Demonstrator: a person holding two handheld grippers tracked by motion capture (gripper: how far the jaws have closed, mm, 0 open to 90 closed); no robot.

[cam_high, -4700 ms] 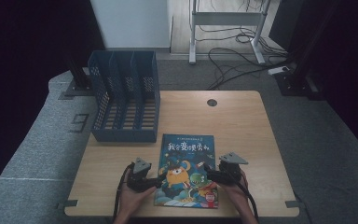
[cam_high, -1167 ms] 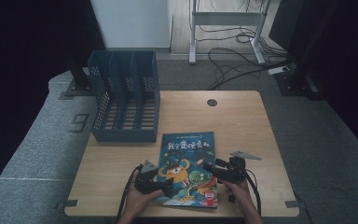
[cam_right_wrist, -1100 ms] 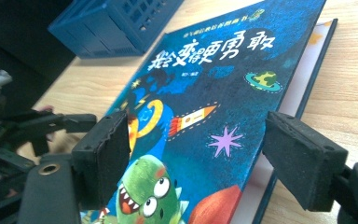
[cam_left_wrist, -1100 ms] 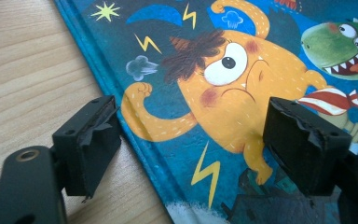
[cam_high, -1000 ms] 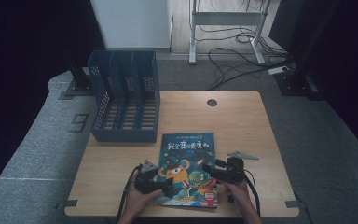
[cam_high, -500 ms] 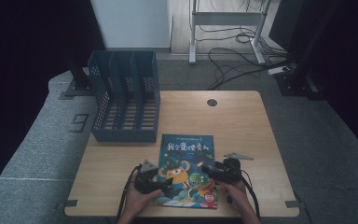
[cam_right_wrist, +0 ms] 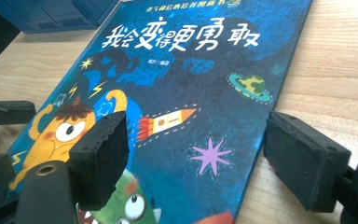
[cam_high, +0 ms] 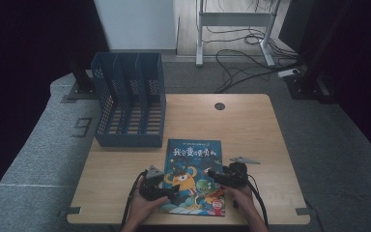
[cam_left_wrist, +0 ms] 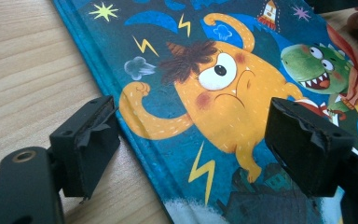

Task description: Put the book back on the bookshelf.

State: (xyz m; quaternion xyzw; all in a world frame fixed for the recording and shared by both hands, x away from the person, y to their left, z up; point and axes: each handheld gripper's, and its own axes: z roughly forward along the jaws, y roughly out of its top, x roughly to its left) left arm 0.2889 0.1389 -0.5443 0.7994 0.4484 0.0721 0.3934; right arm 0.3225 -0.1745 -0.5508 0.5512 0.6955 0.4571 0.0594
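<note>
A blue picture book [cam_high: 193, 176] with an orange monster on its cover lies flat near the front of the wooden table [cam_high: 251, 130]. My left gripper [cam_high: 170, 191] is open at the book's left edge: in the left gripper view [cam_left_wrist: 196, 140] one jaw hangs over the bare wood and the other over the cover [cam_left_wrist: 223, 84]. My right gripper [cam_high: 215, 178] is also open and straddles the book's right edge [cam_right_wrist: 191, 93], with one jaw over the cover and one over the table [cam_right_wrist: 203, 156]. Nothing is gripped.
A blue three-slot file rack [cam_high: 128, 106] stands at the back left of the table, just behind the book. A round cable hole [cam_high: 219, 106] sits at the back centre. The table's front edge runs close under the person's hands.
Both grippers have crept inward over the book's lower edges, the right one moving left onto the cover. The book has stayed where it was.
</note>
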